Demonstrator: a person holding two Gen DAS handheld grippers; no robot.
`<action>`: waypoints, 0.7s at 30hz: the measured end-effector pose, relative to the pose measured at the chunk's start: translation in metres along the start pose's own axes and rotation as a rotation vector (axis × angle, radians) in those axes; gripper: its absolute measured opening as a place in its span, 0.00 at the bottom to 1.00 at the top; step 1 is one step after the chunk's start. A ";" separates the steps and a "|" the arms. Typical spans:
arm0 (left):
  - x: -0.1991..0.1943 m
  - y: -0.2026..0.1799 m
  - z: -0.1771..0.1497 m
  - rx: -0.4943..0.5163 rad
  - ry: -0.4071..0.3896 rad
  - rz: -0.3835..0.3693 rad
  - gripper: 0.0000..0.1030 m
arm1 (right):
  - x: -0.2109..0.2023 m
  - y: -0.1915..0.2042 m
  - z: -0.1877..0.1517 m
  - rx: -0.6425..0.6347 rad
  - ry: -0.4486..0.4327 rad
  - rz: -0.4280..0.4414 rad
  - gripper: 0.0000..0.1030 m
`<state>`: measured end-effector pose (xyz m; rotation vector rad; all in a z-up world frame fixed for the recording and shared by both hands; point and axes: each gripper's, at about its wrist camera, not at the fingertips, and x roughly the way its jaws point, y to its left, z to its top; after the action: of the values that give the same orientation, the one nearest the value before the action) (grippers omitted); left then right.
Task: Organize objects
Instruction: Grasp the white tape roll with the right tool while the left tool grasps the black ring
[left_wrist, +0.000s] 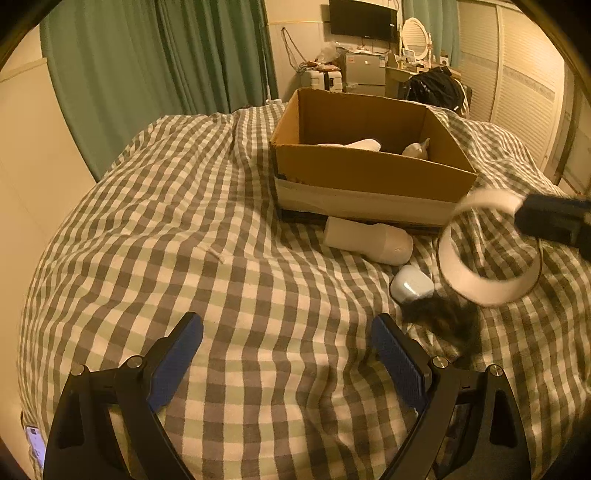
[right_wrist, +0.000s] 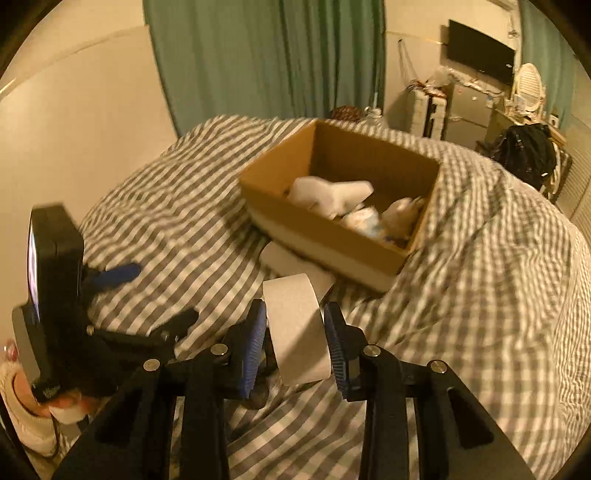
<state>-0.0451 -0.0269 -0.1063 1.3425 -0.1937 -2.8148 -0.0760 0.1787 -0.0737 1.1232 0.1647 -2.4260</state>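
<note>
Nearest the lens in the left wrist view, the left claw (left_wrist: 286, 354) hangs above the checked bedspread (left_wrist: 147, 229) with its blue-padded fingers (left_wrist: 177, 363) spread wide apart and nothing between them. Beyond it and to the right, a white bottle (left_wrist: 367, 240) lies on its side on the bed, touching or just short of the near wall of an open cardboard box (left_wrist: 369, 173). Just beside the bottle's rounded end sits a small pale blue case (left_wrist: 412, 284), with a dark blurred tuft (left_wrist: 443, 317) next to it on the cover. Inside the box, white items (left_wrist: 369, 144) show over the near wall. Farther right, a roll of tape (left_wrist: 487, 251) is lifted off the bed, level with the box's near right corner, gripped at its upper edge by the right claw (left_wrist: 554, 221), which enters from the right border.

From the right wrist view, the left gripper appears at the far left, its jaws open over the bedspread. At centre, the right claw is clamped on the tape roll, one blue pad pressing each flat side, the roll standing upright between them. Behind the roll lies the white bottle against the box, and the box holds several white and pale blue things, blurred.
</note>
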 end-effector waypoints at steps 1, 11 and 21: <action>0.000 -0.002 0.001 0.007 -0.001 -0.001 0.92 | -0.002 -0.004 0.003 0.018 -0.009 0.013 0.31; 0.012 -0.030 0.009 0.050 0.025 -0.086 0.92 | -0.006 -0.022 0.014 0.014 -0.044 -0.079 0.31; 0.036 -0.083 0.002 0.127 0.112 -0.265 0.92 | 0.011 -0.048 0.002 0.048 -0.007 -0.115 0.31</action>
<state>-0.0657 0.0535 -0.1427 1.6642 -0.2102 -2.9698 -0.1050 0.2171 -0.0847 1.1551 0.1732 -2.5470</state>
